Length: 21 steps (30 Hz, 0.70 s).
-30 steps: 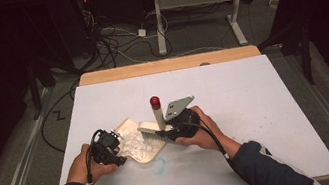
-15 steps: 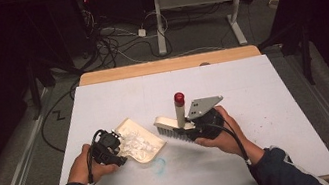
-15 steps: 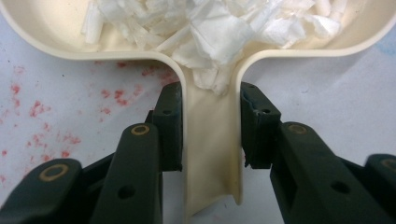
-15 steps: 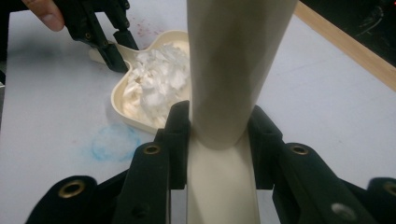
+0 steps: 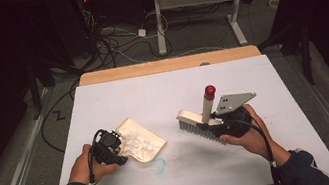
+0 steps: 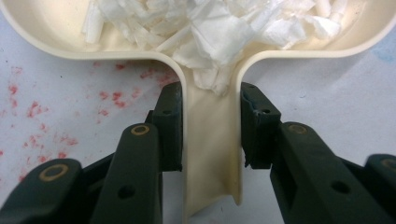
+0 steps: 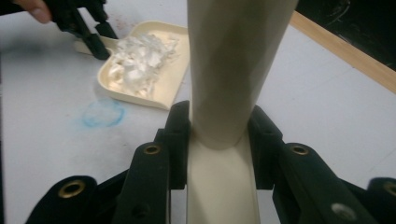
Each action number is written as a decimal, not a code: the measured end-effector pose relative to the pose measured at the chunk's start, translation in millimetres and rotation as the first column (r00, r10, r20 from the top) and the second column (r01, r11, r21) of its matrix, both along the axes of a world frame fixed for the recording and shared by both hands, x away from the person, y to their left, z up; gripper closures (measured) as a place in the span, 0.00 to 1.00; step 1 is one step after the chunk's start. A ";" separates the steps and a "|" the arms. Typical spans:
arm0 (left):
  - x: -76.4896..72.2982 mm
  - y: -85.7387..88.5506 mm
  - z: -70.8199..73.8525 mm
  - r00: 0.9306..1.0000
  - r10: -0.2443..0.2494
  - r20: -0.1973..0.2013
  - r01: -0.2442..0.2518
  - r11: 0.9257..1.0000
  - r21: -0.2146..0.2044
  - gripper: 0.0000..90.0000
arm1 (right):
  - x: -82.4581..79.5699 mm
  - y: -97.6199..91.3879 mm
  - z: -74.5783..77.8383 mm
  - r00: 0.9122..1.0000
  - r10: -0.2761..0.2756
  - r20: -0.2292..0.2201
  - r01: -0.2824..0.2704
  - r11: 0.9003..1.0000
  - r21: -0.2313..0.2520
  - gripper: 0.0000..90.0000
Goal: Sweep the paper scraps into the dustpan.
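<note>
Sweep looks done: paper scraps [image 5: 138, 143] sit in the dustpan [image 5: 148, 152] near the surface's front-left. Left tongs [image 6: 211, 125] pinch the dustpan handle. Right tongs [image 7: 218, 140] pinch the brush [image 5: 197, 124], held right of centre. Left: empty the pan, park the brush.

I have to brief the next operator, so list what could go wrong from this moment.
1. The paper scraps are heaped loosely in the dustpan, some lying over the neck of its handle in the left gripper view; a tilt by the left tongs could spill them onto the table.
2. The brush, clamped in the right tongs, hangs to one side; it might twist in the grip.
</note>
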<state>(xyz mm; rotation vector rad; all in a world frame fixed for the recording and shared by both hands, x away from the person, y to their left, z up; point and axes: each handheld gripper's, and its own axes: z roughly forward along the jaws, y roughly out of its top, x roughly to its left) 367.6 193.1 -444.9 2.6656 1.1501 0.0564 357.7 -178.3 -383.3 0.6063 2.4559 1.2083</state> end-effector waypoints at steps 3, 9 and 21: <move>-0.5 0.5 0.0 1.000 0.001 -0.003 -0.001 1.000 -0.003 0.70 | 6.4 11.1 -7.9 1.000 -0.013 0.013 0.014 1.000 -0.026 0.75; -5.9 3.1 0.8 1.000 -0.013 -0.022 0.013 1.000 0.000 0.70 | 20.4 40.3 -17.1 0.999 -0.034 0.032 0.035 0.999 -0.041 0.75; -6.6 0.1 9.0 0.999 0.007 -0.043 -0.006 1.000 0.020 0.70 | 37.9 88.3 -29.2 0.999 0.009 0.034 -0.005 0.993 -0.115 0.75</move>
